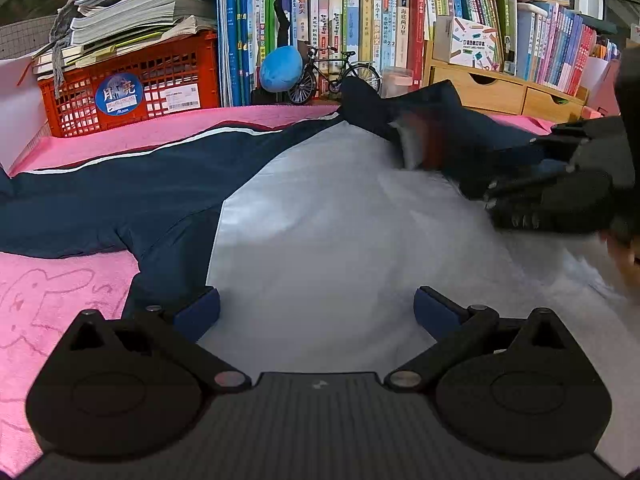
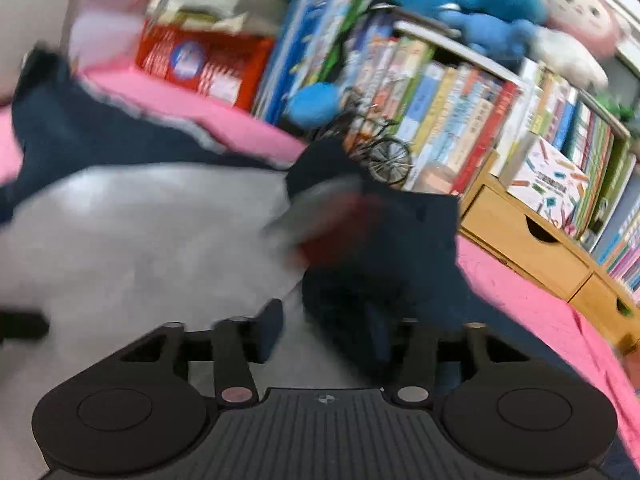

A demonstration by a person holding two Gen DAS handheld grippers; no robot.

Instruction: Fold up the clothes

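Observation:
A jacket with a grey body (image 1: 340, 208) and navy sleeves lies spread on a pink blanket (image 1: 60, 300). Its left sleeve (image 1: 100, 200) stretches flat toward the left. My left gripper (image 1: 316, 312) hovers open over the grey body, with nothing between its blue pads (image 1: 200, 312). At the right edge, my right gripper (image 1: 516, 172) holds the other navy sleeve (image 1: 460, 120), which is raised over the body. The right wrist view is blurred: the navy sleeve (image 2: 400, 248) bunches between the fingers of the right gripper (image 2: 328, 332) and hides the right one. The grey body (image 2: 140, 232) lies to the left.
Along the back stand a red crate (image 1: 132, 80) stacked with papers, rows of books (image 1: 360, 32), a blue plush (image 1: 280, 68), a model bicycle (image 1: 332, 72) and wooden drawers (image 1: 500, 92). A hand shows at the right edge (image 1: 628, 264).

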